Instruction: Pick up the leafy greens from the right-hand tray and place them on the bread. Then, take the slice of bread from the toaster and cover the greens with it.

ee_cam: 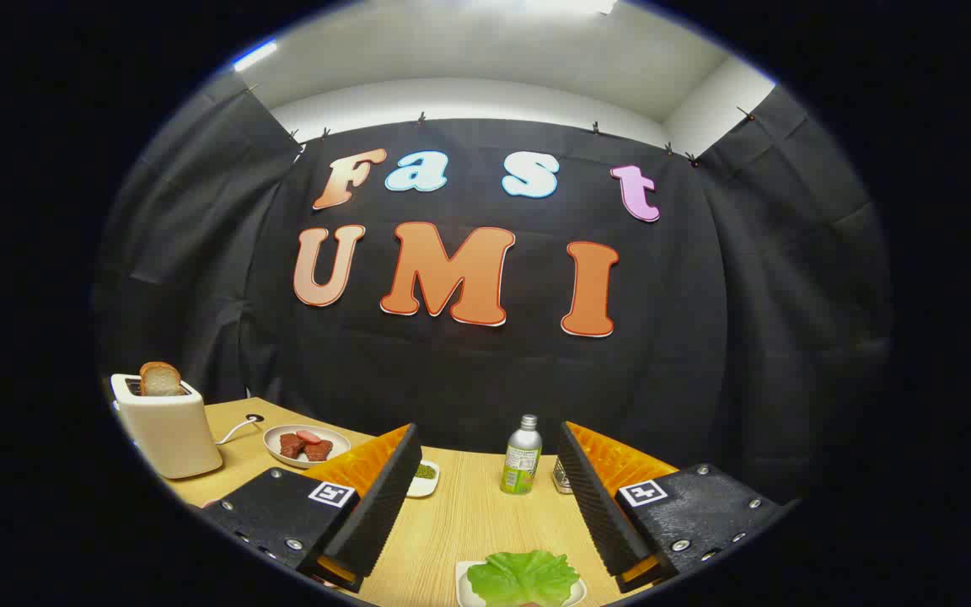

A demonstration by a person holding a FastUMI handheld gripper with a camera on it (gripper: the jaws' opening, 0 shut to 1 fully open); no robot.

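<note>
My gripper [485, 497] hangs above the wooden table [469, 514] with its fingers spread wide apart, released and grasping nothing. Between the fingers, close under me, the leafy greens [523, 577] lie on a small white tray [464, 586]; the near part of that tray is cut off from my sight, so I cannot tell whether anything lies beneath the leaf. Ahead, beyond the fingertips, a metal bottle [522, 455] with a green label stands upright, and just beside it, half hidden behind my right finger, is what may be a small tin [560, 477]. Near my left fingertip sits a small white dish [424, 478] with something dark green in it. Farther left a plate [307, 445] carries reddish-brown pieces. At the table's far left corner stands the white toaster [167, 424], its cord trailing toward the plate, with the slice of bread [160, 378] sticking up out of its slot.
</note>
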